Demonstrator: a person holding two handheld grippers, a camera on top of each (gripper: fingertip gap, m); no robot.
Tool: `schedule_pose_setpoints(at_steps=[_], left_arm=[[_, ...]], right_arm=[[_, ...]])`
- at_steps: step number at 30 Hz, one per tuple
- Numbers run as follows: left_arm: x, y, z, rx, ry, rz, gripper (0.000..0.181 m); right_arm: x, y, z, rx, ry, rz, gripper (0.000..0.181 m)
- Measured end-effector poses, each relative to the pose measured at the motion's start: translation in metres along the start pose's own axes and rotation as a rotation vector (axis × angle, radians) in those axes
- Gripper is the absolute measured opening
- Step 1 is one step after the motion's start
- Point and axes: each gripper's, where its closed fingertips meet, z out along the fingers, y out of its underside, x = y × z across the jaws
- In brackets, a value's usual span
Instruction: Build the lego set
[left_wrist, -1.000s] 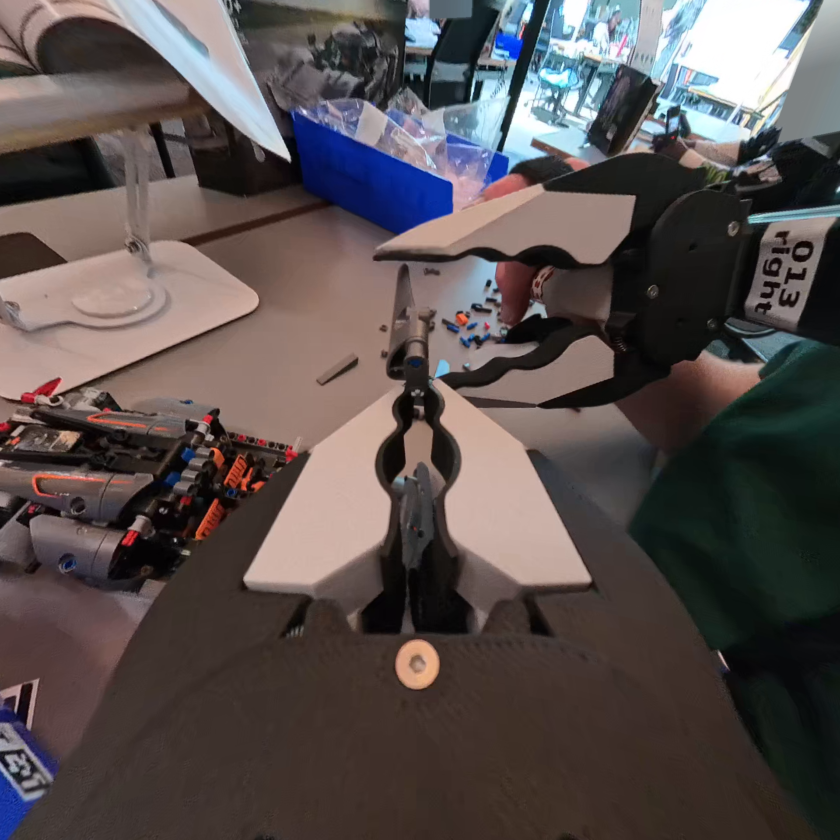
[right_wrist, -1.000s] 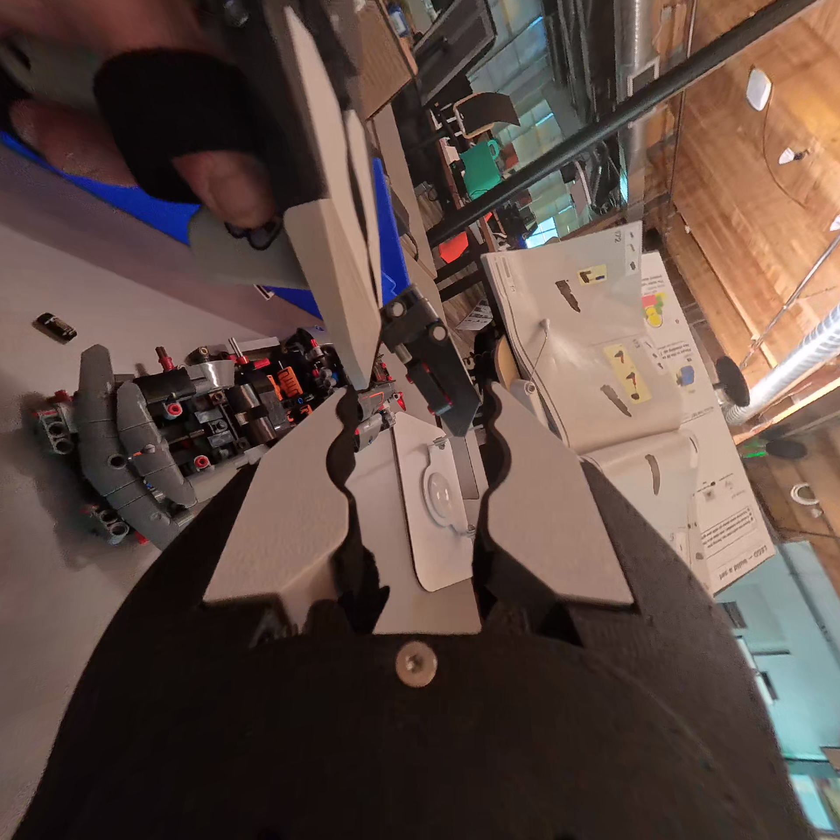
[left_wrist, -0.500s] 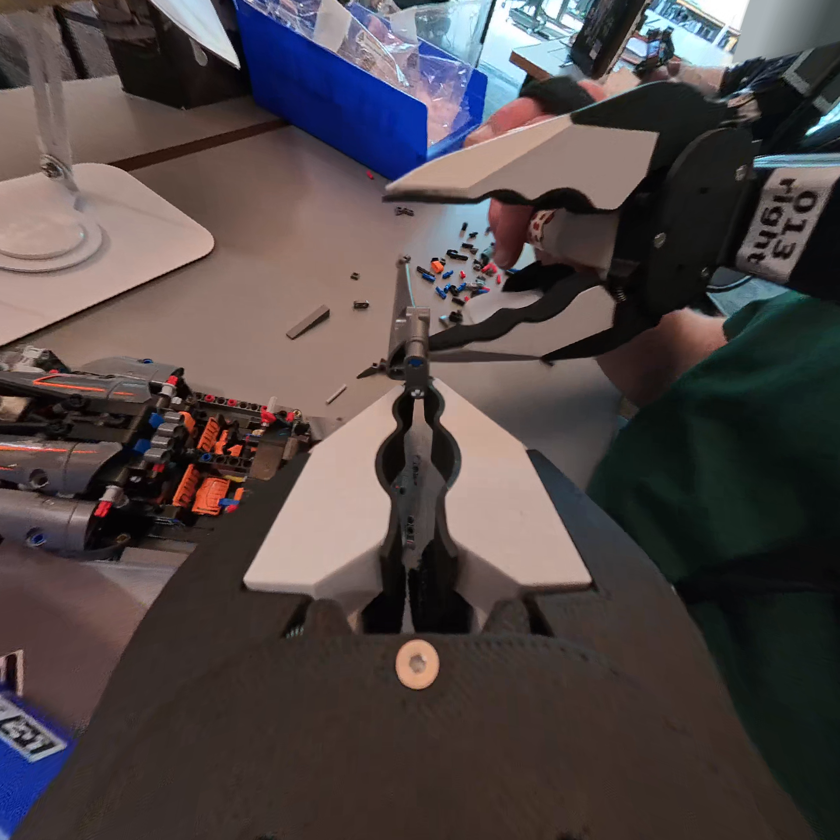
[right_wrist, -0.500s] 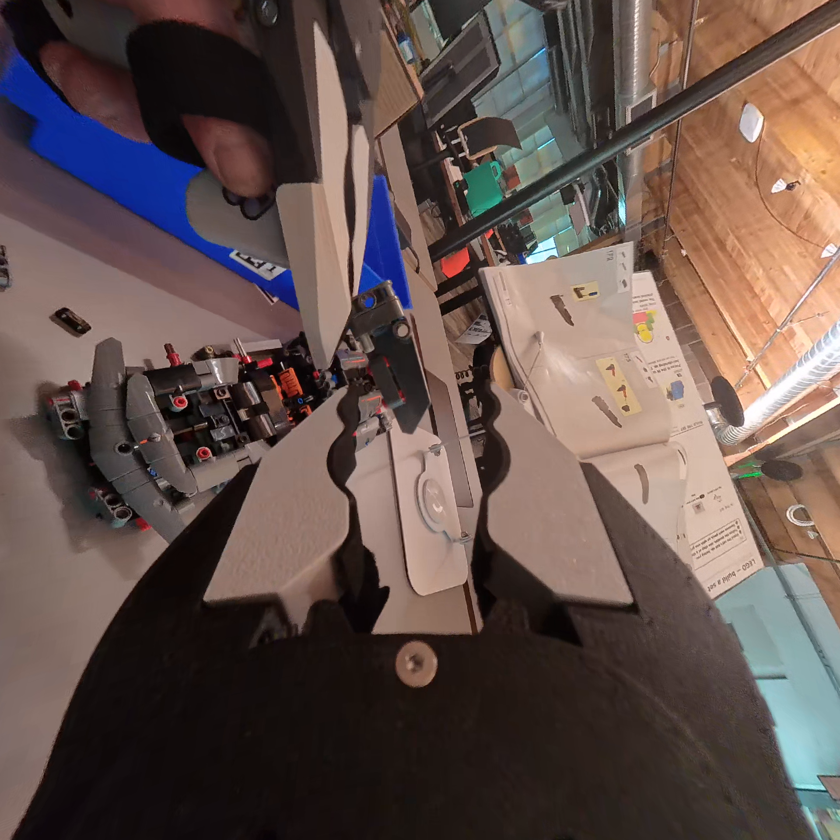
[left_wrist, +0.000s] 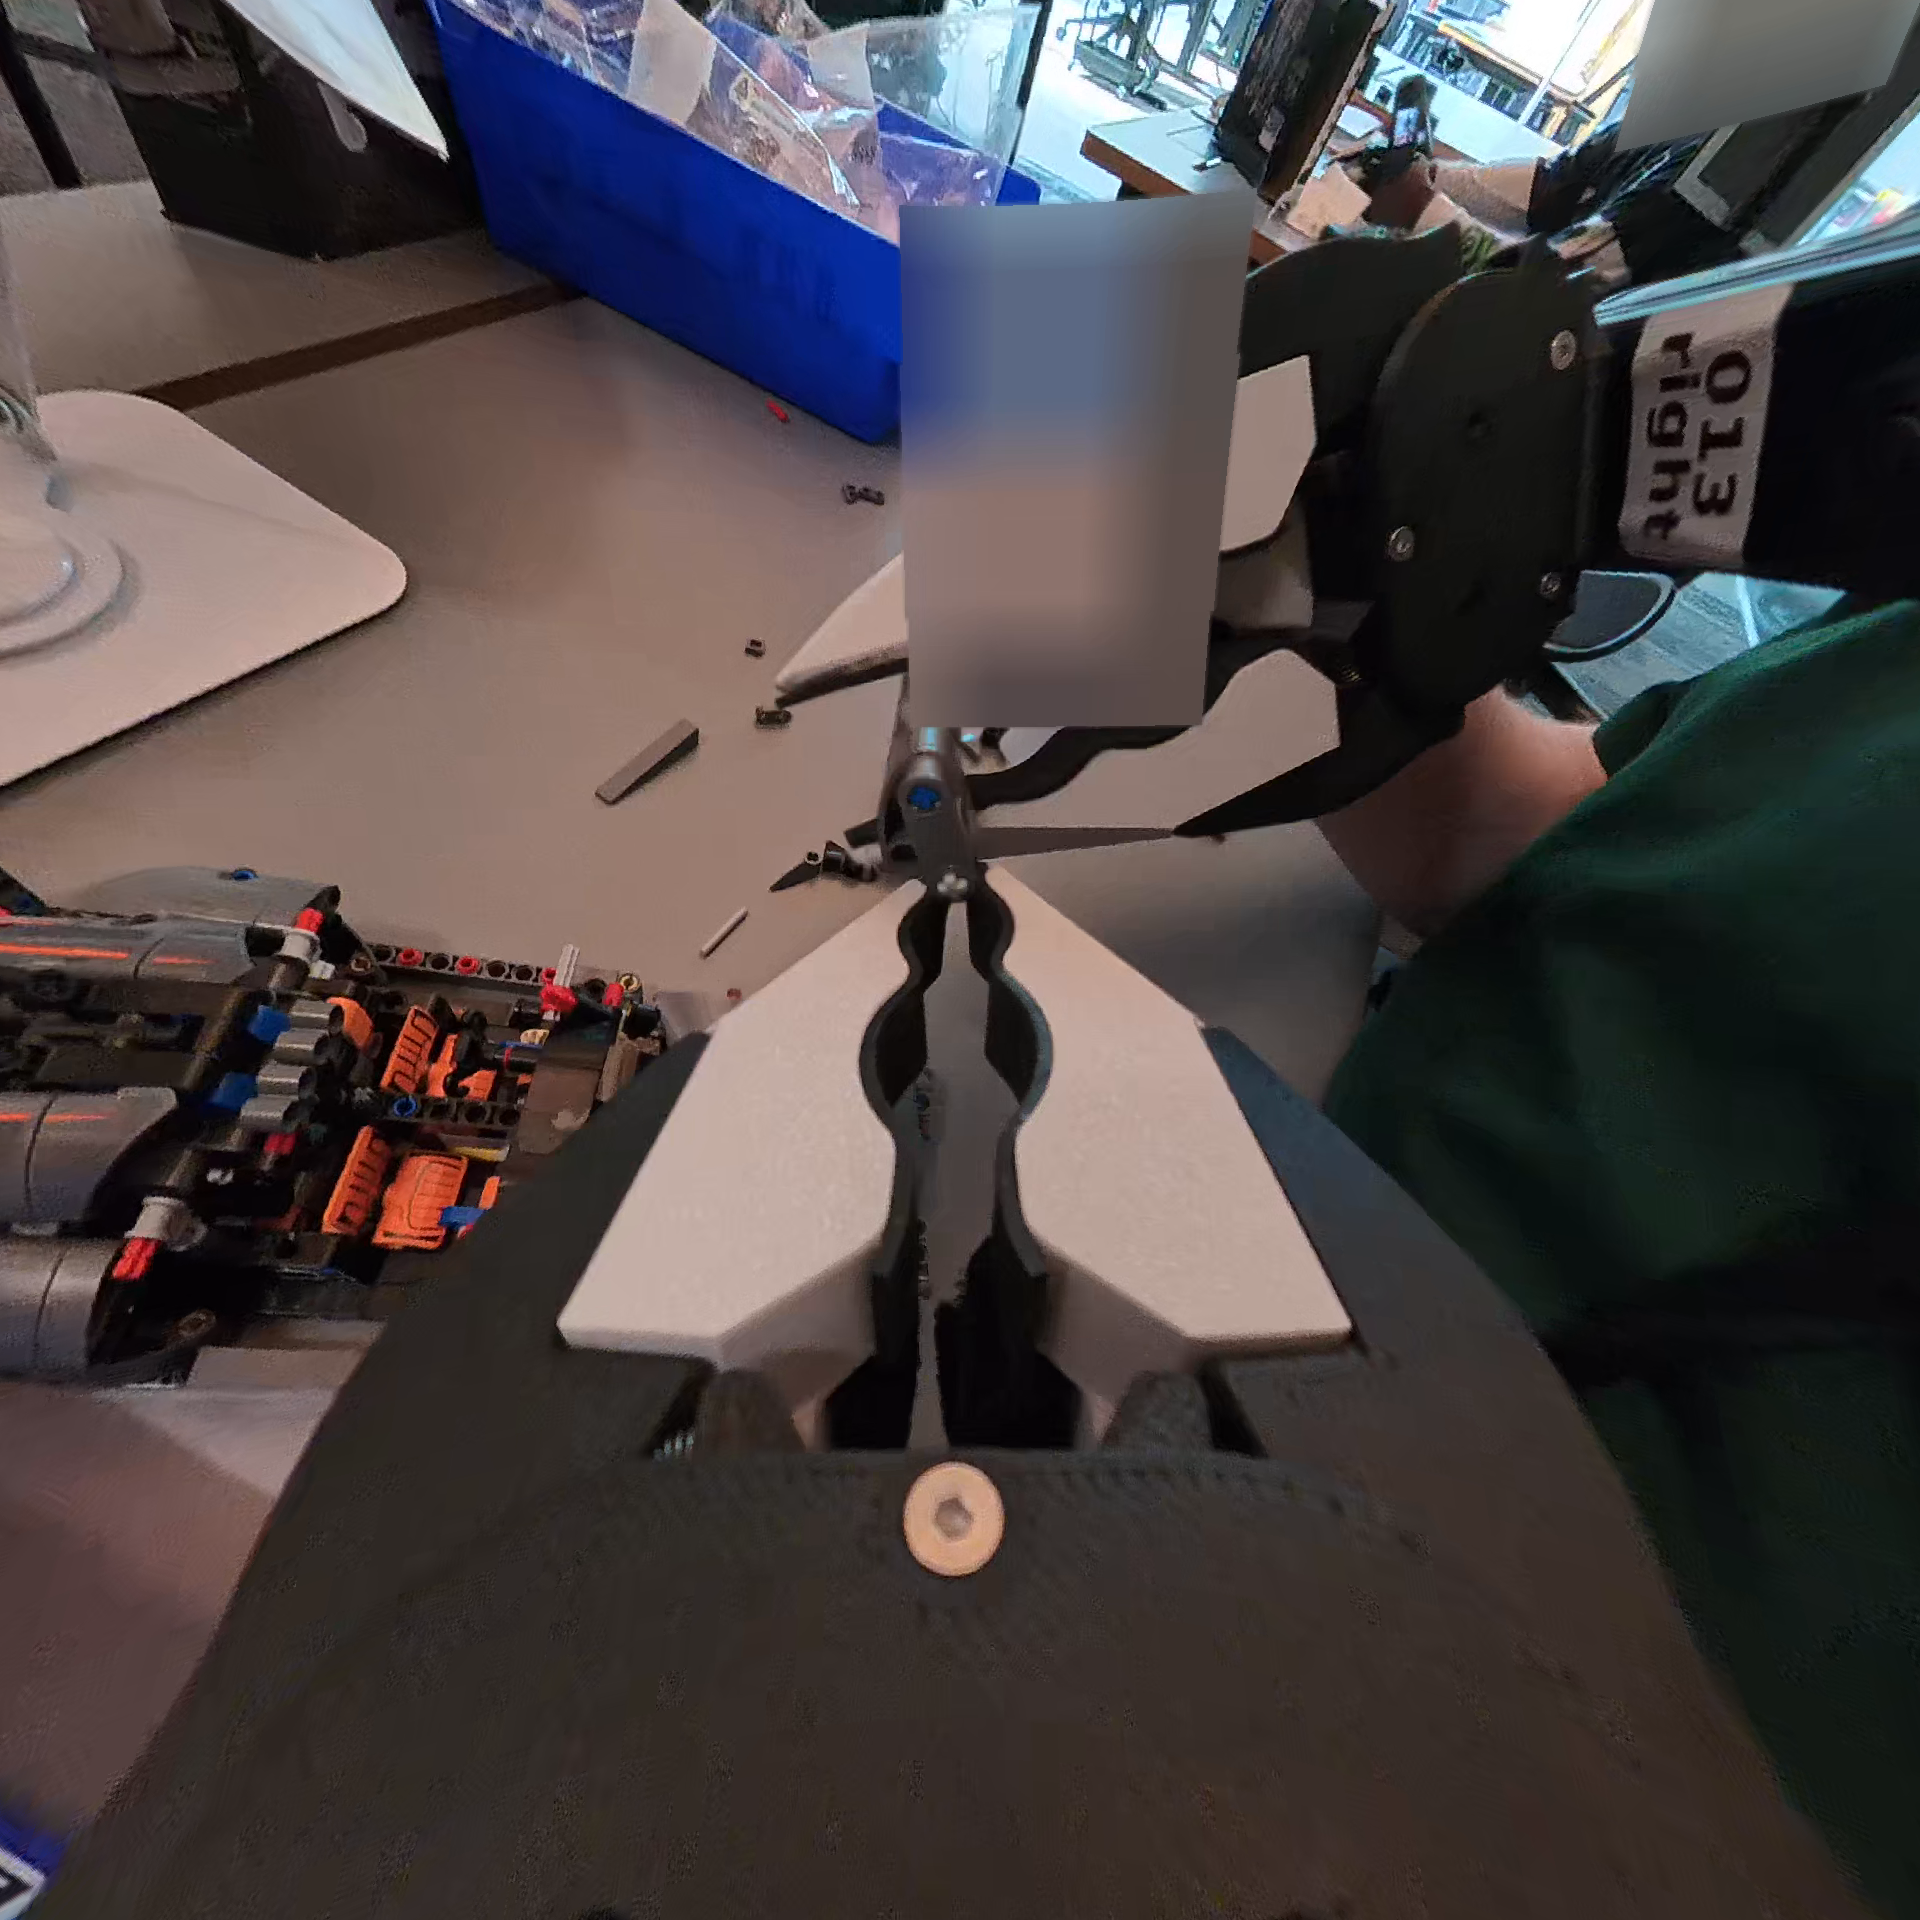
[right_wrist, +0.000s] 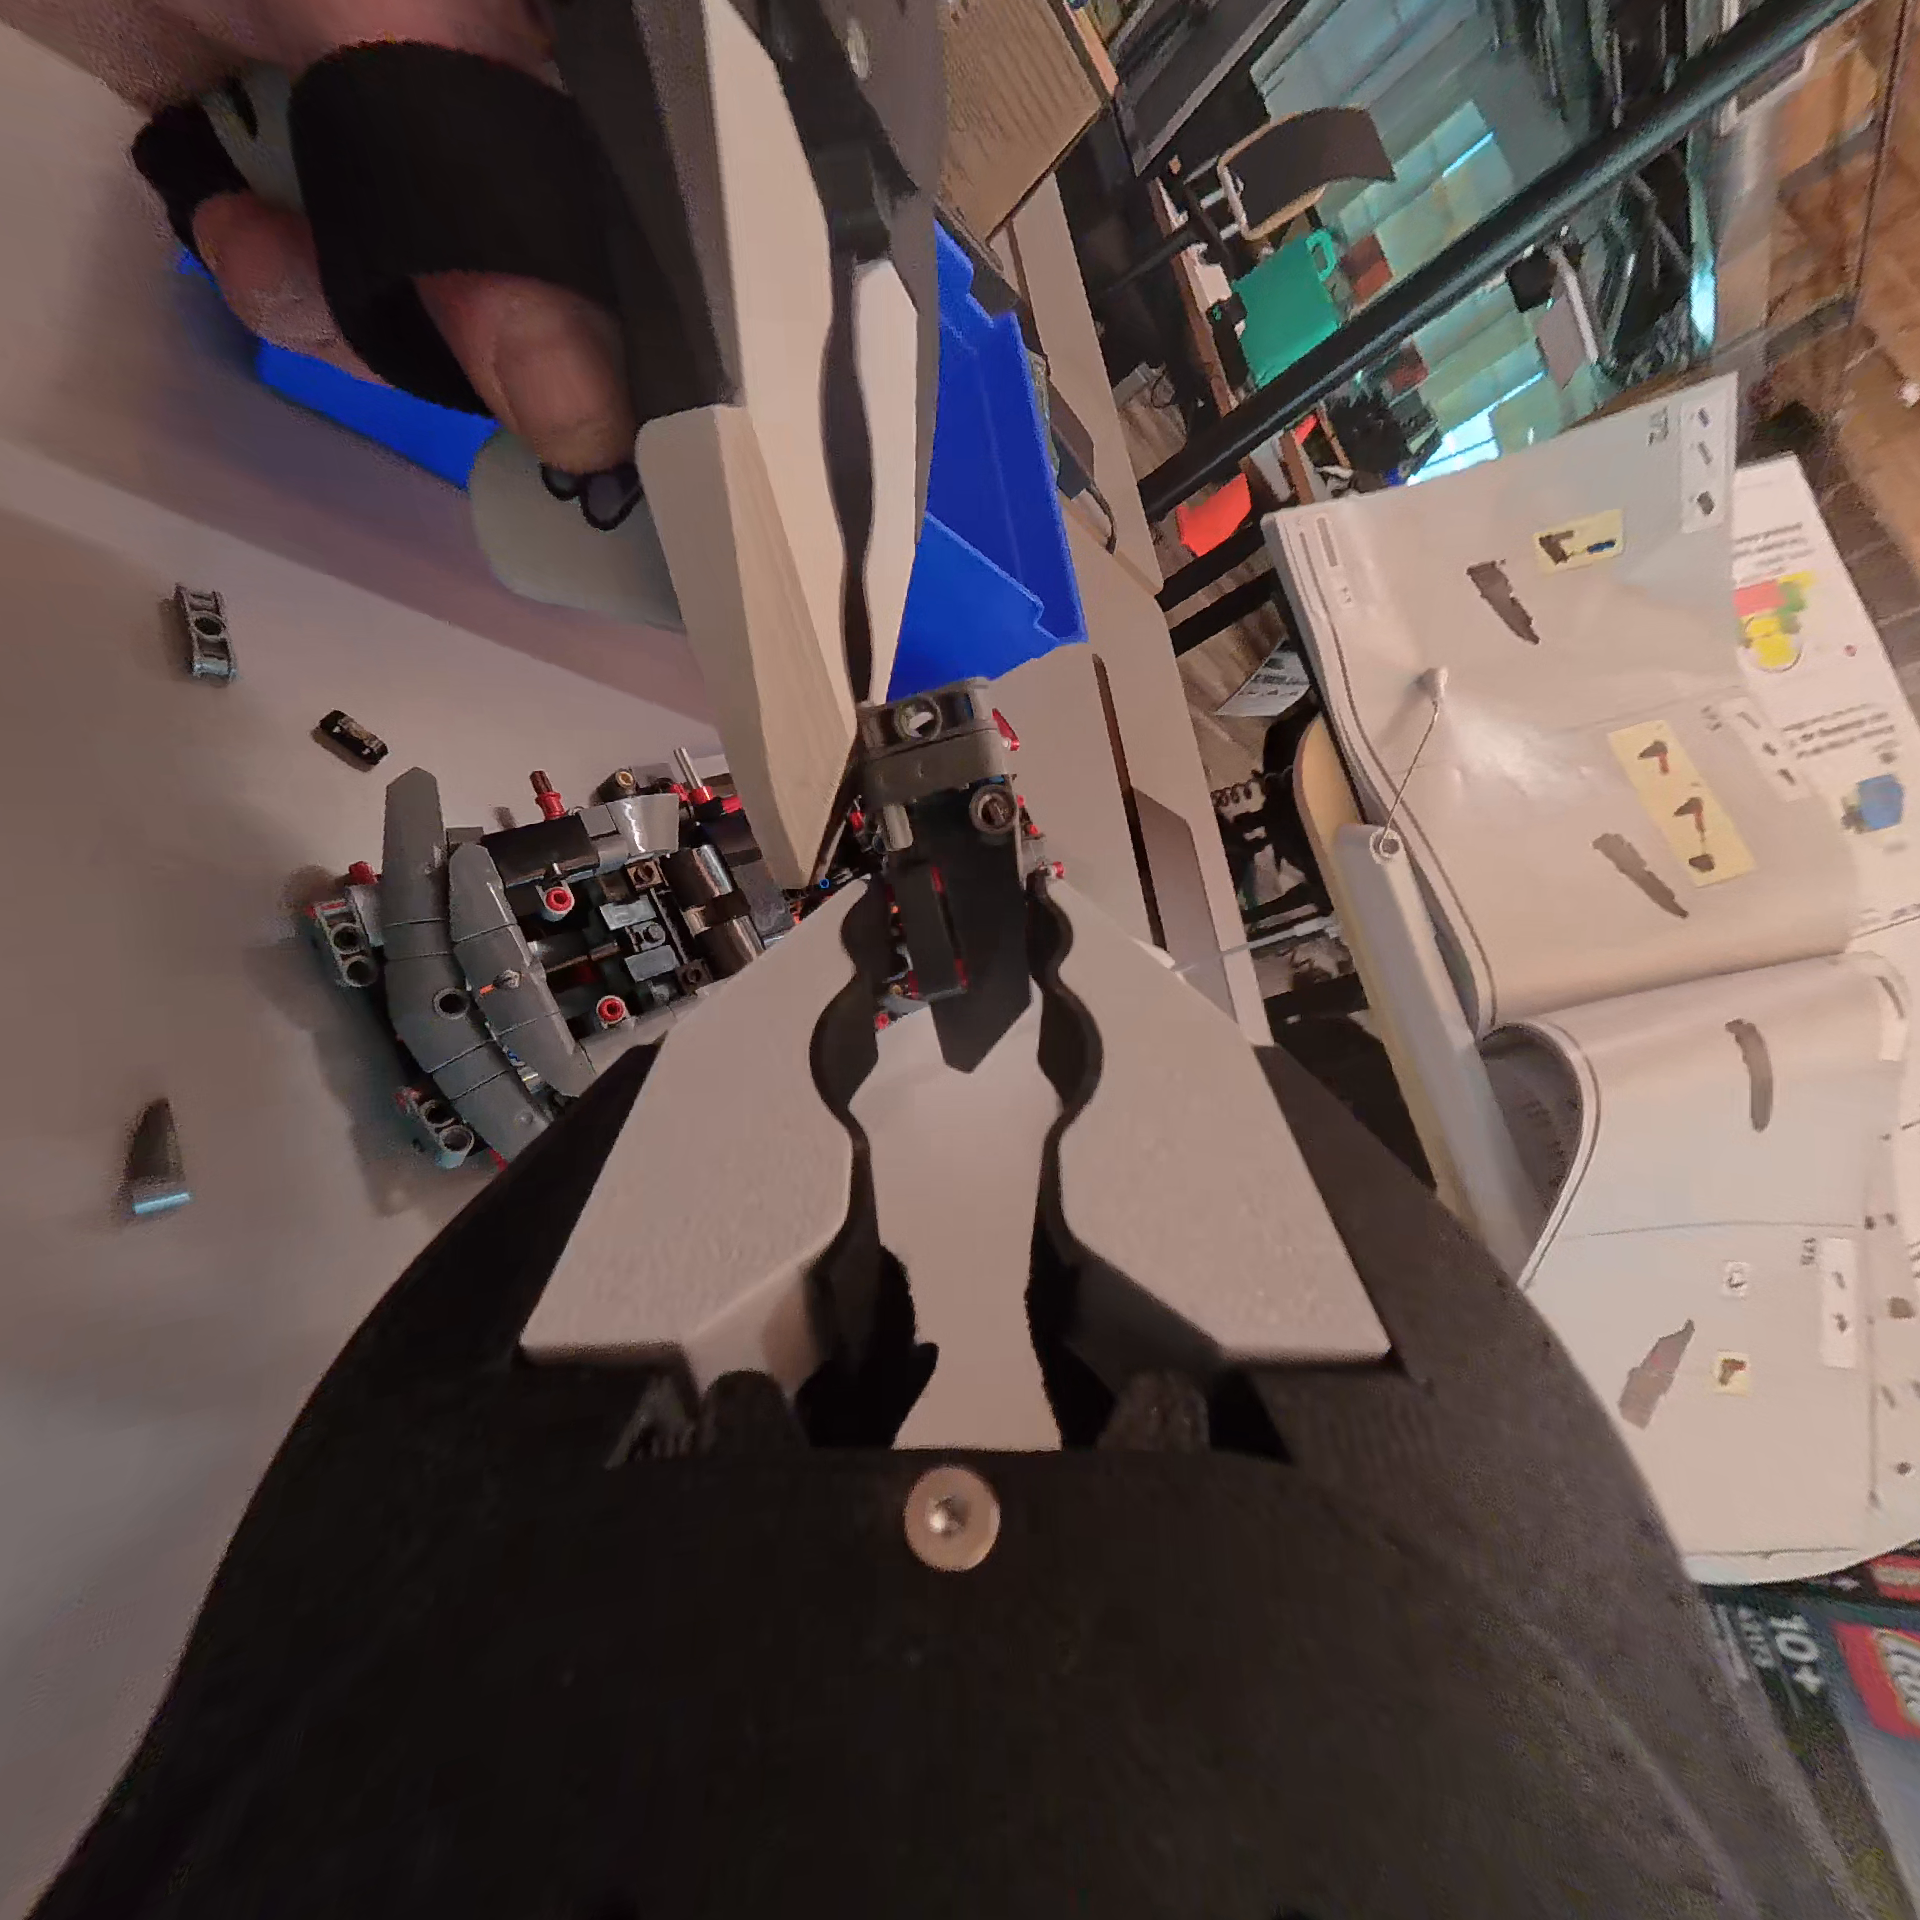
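The small dark gray lego piece (left_wrist: 925, 805) is sitting pinched at the tips of the left gripper (left_wrist: 951, 894), above the tabletop (left_wrist: 540, 582). The right gripper (right_wrist: 951, 914), jaws spread, is flanking its pointed end; only that view is catching the instruction booklet (right_wrist: 1621, 727). The half-built model (left_wrist: 312, 1081) is lying left, bare tabletop beyond.

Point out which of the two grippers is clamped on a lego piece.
The left gripper: its fingers are pinched together on the small dark grey sub-assembly. The right gripper is spread open around that piece without holding it.
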Motion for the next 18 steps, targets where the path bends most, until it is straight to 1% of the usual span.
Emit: schedule_pose_setpoints(at_steps=[3, 4, 6, 10, 14, 18], left_arm=[[0.001, -0.008, 0.000, 0.048, 0.009, 0.023, 0.001], [0.003, -0.010, -0.001, 0.063, 0.034, 0.019, 0.000], [0.008, -0.017, -0.005, 0.104, 0.093, 0.008, 0.000], [0.011, -0.027, -0.012, 0.165, 0.181, -0.025, 0.000], [0.020, -0.037, -0.018, 0.242, 0.322, -0.064, 0.000], [0.028, -0.042, -0.022, 0.295, 0.426, -0.072, 0.000]], right_arm=[[0.007, -0.002, -0.004, 0.021, 0.016, 0.050, 0.027], [0.010, -0.004, -0.006, 0.040, 0.023, 0.069, 0.031], [0.020, -0.005, -0.012, 0.069, 0.041, 0.114, 0.049], [0.037, -0.009, -0.028, 0.196, 0.002, 0.289, 0.057], [0.044, -0.022, -0.040, 0.355, -0.093, 0.458, 0.052], [0.041, -0.030, -0.046, 0.486, -0.243, 0.617, 0.039]])
